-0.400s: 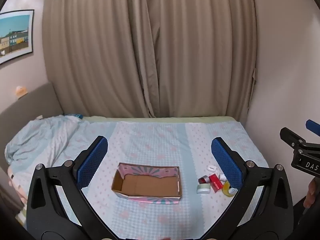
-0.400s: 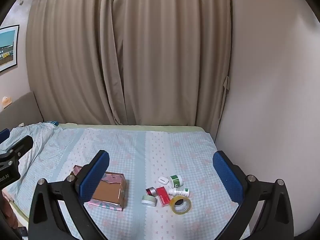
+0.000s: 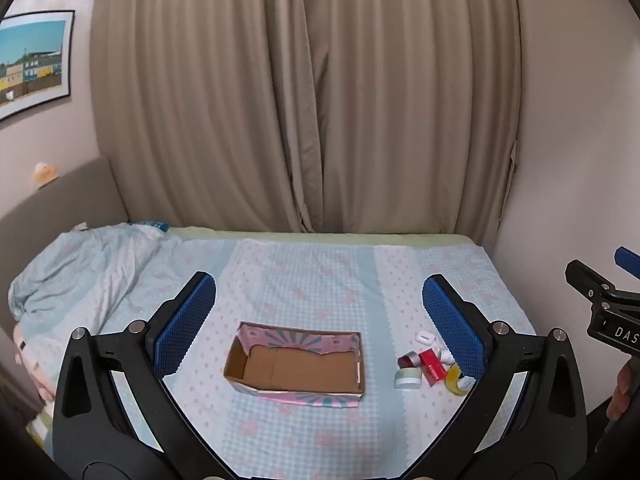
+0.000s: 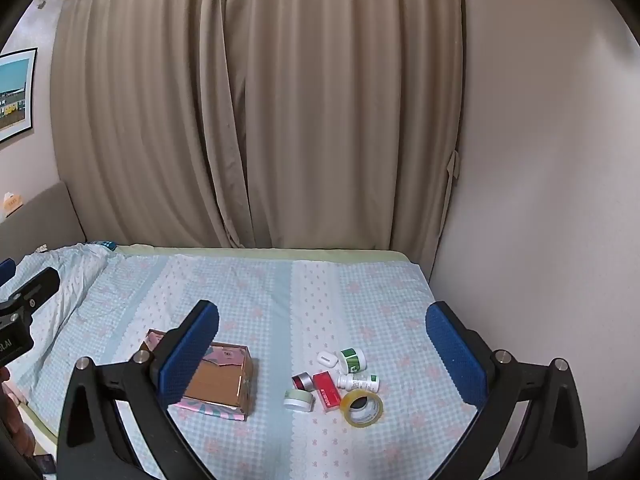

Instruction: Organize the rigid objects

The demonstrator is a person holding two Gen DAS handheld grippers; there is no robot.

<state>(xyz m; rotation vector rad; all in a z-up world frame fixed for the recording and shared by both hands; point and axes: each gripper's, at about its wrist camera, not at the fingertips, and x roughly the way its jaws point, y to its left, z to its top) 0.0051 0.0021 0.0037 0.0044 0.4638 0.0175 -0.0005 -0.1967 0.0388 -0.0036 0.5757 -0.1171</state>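
Note:
An open cardboard box with pink patterned sides lies empty on the bed, between the fingers of my left gripper, which is open and well above it. The same box shows partly behind my right gripper's left finger. To its right lies a cluster: yellow tape roll, red box, pale green tape roll, dark red roll, white bottle, green-labelled jar, white earbud case. My right gripper is open above them, holding nothing.
The bed has a blue-and-pink checked sheet, with a crumpled quilt at its left. Beige curtains hang behind. A wall borders the bed's right side. The other gripper shows at the left wrist view's right edge.

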